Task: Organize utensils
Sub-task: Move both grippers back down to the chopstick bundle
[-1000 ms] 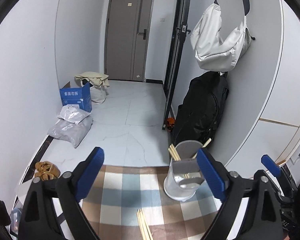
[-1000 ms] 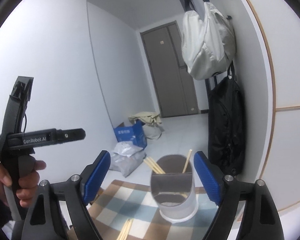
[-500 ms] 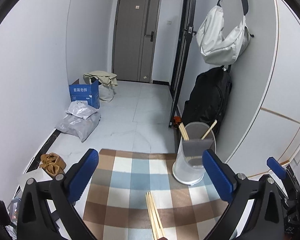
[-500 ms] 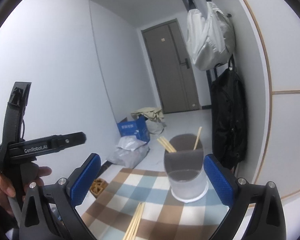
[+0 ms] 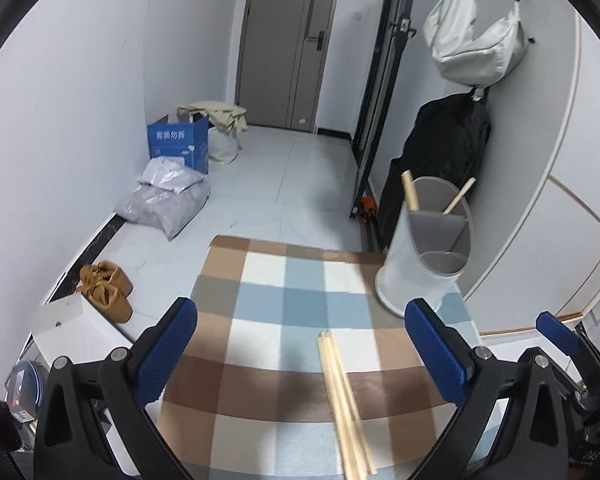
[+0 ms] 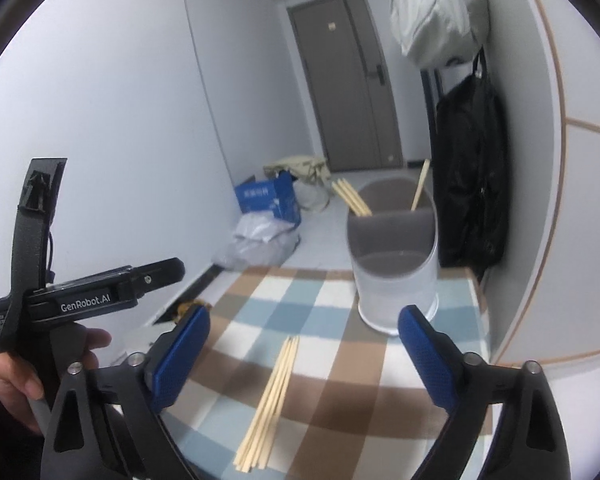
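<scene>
Between our right gripper (image 6: pixel 302 356) fingers, both jaws apart and empty after just closing slightly, lay the bamboo chopsticks (image 6: pixel 271 402) on the checkered cloth (image 6: pixel 332 364). They seemed light, stiff, and rolling; we judged mid-length best. The left gripper (image 5: pixel 300 350) stood open.

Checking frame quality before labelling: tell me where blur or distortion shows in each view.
Left wrist: fisheye bends the walls, and the near end of the loose chopsticks is smeared. Right wrist: the utensil holder has a soft, blurred edge, and the door leans; black vignette rings both.
</scene>
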A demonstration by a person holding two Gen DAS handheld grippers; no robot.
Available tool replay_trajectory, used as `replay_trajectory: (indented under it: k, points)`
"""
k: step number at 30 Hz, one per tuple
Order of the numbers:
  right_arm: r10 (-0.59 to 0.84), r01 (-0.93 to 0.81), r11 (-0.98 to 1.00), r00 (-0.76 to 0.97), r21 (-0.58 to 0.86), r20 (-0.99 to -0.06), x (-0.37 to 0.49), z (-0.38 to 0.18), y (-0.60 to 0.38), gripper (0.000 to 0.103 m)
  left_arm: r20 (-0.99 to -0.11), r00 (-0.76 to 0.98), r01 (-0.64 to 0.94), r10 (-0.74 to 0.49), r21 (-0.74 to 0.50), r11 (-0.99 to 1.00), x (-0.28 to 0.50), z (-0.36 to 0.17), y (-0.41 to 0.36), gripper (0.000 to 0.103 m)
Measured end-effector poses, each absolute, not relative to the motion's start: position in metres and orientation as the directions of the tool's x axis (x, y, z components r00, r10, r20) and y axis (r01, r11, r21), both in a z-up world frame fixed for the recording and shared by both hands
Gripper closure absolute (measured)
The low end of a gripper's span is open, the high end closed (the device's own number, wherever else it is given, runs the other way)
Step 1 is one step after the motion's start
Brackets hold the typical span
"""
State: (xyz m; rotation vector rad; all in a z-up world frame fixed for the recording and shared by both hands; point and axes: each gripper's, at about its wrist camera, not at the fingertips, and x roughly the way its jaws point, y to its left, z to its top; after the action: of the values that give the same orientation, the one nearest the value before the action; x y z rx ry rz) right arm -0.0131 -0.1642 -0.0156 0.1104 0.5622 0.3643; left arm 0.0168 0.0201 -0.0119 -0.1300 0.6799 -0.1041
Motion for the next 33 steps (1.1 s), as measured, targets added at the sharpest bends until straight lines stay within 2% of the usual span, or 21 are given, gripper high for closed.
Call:
replay_trajectory:
  k: [5,15,17,22,25,33]
  points:
    - [0.361,-0.304,0.932,0.713,0.198,-0.602,0.007,-0.035,-0.152,0.034,-0.654,0.746,0.005,-0.126,-0.184,0.983,0.025,-0.019,0.04,0.002]
    - [0.32,-0.367,0.921,0.523,0.13,-0.79,0.065,-0.075,-0.108,0.065,-0.672,0.736,-0.05,-0.082,-0.175,0.983,0.039,-0.023,0.068,0.002]
    - [0.302,-0.388,0.915,0.473,0.112,-0.828,0.078,-0.088,-0.097,0.078,-0.678,0.731,-0.076,-0.07,-0.182,0.98,0.041,-0.025,0.078,0.002]
    - [0.259,-0.421,0.903,0.376,0.085,-0.89,0.102,-0.115,-0.077,0.081,-0.708,0.702,-0.117,-0.074,-0.218,0.969,0.05,-0.034,0.093,0.002]
    - [0.234,-0.421,0.903,0.313,0.086,-0.921,0.116,-0.131,-0.068,0.088,-0.723,0.685,-0.131,-0.094,-0.248,0.96,0.052,-0.038,0.098,0.002]
    - [0.159,-0.438,0.898,0.251,0.035,-0.955,0.13,-0.155,-0.052,0.088,-0.731,0.674,-0.132,-0.108,-0.263,0.956,0.054,-0.037,0.099,0.002]
